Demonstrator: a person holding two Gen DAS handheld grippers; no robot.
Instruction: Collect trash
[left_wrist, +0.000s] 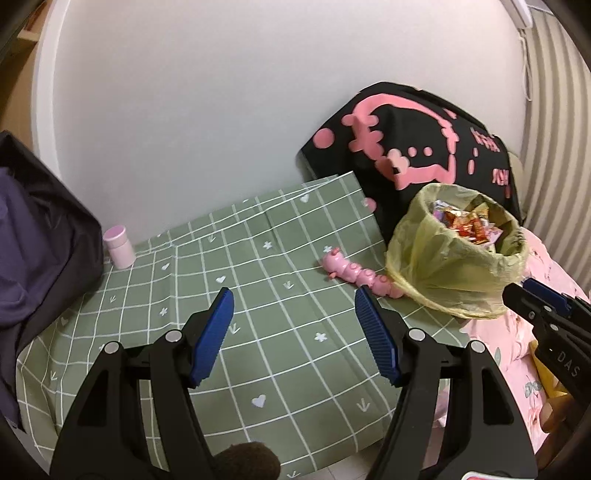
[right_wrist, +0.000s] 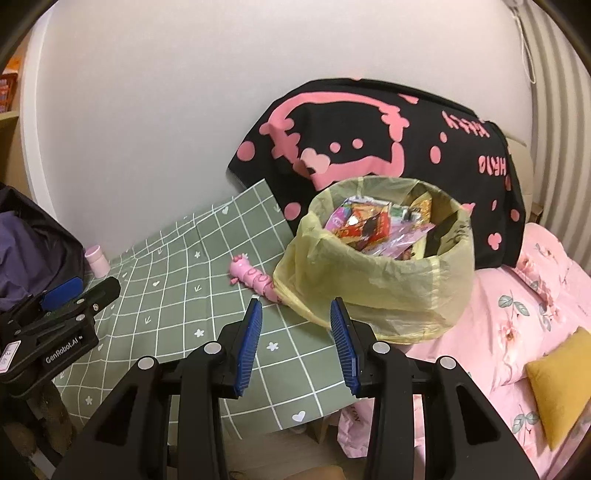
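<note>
A bin lined with a yellow bag stands where the green checked cloth meets the pink bedding. It holds several colourful wrappers. My left gripper hovers open over the green cloth, nothing between its blue pads, left of the bin. My right gripper is open and empty too, just in front of the bin's lower left side. Each gripper shows in the other's view: the right gripper at the right edge, the left gripper at the left.
A pink caterpillar toy lies on the cloth against the bag. A pink cup stands by the wall near a dark bag. A black and pink blanket is behind the bin; a yellow cushion is on the bedding.
</note>
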